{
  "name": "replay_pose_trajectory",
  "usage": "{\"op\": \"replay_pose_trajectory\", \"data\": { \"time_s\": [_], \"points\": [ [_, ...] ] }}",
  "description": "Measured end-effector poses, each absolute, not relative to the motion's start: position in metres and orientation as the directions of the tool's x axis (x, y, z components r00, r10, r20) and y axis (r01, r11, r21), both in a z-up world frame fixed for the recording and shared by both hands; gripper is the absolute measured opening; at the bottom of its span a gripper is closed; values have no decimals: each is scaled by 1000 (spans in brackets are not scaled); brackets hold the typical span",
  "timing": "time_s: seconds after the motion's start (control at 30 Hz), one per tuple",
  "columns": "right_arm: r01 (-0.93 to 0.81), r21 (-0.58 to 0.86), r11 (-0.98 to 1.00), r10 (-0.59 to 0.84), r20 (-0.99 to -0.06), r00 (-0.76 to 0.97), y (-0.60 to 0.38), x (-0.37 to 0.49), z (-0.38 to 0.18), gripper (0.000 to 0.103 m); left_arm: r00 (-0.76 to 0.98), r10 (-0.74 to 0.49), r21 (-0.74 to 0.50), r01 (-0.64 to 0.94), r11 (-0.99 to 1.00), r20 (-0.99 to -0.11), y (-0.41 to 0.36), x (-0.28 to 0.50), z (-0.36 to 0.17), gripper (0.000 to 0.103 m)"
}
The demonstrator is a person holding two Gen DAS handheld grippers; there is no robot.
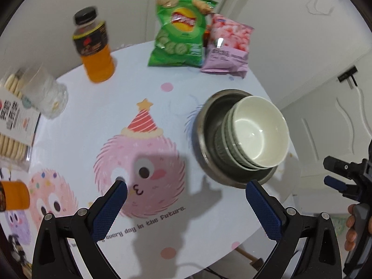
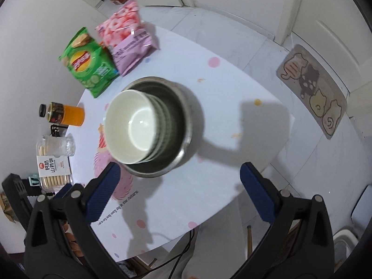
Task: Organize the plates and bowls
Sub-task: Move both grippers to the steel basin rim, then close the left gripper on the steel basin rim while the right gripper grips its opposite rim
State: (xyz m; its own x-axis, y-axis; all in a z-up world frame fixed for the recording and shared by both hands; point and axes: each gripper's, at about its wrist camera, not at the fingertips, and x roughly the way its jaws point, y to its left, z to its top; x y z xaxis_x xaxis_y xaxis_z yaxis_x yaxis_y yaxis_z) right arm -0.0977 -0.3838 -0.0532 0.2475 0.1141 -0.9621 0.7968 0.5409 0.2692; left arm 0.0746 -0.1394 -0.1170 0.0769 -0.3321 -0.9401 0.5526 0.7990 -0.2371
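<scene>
A stack of pale green bowls (image 1: 255, 132) sits nested inside a steel bowl (image 1: 209, 144) on the round table (image 1: 176, 88). The same stack (image 2: 132, 125) and steel bowl (image 2: 186, 121) show in the right wrist view. My left gripper (image 1: 186, 197) is open and empty, above the table, left of and nearer than the bowls. My right gripper (image 2: 179, 181) is open and empty, above the table's near edge, just short of the steel bowl. The right gripper also shows at the right edge of the left wrist view (image 1: 334, 174), off the table.
At the back stand a green chips bag (image 1: 181, 30) and a pink snack bag (image 1: 227, 46). An orange drink bottle (image 1: 95, 46), a clear glass (image 1: 46, 93) and a biscuit box (image 1: 14, 121) are on the left. A floor mat (image 2: 311, 88) lies beyond the table.
</scene>
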Motion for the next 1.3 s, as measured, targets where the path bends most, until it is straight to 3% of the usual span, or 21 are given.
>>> {"op": "replay_pose_trajectory", "data": {
  "time_s": [0.33,0.53,0.9,1.0,1.07,1.1,1.17,1.27,1.3],
  "points": [
    [796,286,534,187,-958,218,-430,-91,-104,102,77,-281,-207,500,841,-957,-153,103,-150,103],
    [787,314,530,256,-945,205,-445,-76,-143,102,16,-301,-258,473,843,-954,-170,118,-186,103],
    [757,333,561,324,-931,169,-459,-48,-174,99,-41,-271,-258,469,844,-962,-182,130,-217,103],
    [750,342,567,347,-924,160,-460,-41,-181,95,-62,-288,-280,488,826,-956,-188,128,-224,92],
    [744,358,565,366,-916,163,-460,-37,-185,88,-88,-318,-319,487,813,-944,-194,129,-228,69],
    [746,374,551,381,-908,174,-462,-36,-187,80,-105,-343,-350,479,805,-934,-195,130,-230,64],
    [742,388,546,402,-899,174,-464,-33,-190,69,-125,-364,-377,484,790,-923,-202,128,-231,38],
    [711,447,542,455,-868,199,-464,-25,-191,53,-151,-418,-436,482,760,-896,-209,124,-231,15],
    [699,473,537,479,-853,209,-462,-22,-192,37,-155,-423,-441,495,749,-893,-213,122,-229,11]
  ]
}}
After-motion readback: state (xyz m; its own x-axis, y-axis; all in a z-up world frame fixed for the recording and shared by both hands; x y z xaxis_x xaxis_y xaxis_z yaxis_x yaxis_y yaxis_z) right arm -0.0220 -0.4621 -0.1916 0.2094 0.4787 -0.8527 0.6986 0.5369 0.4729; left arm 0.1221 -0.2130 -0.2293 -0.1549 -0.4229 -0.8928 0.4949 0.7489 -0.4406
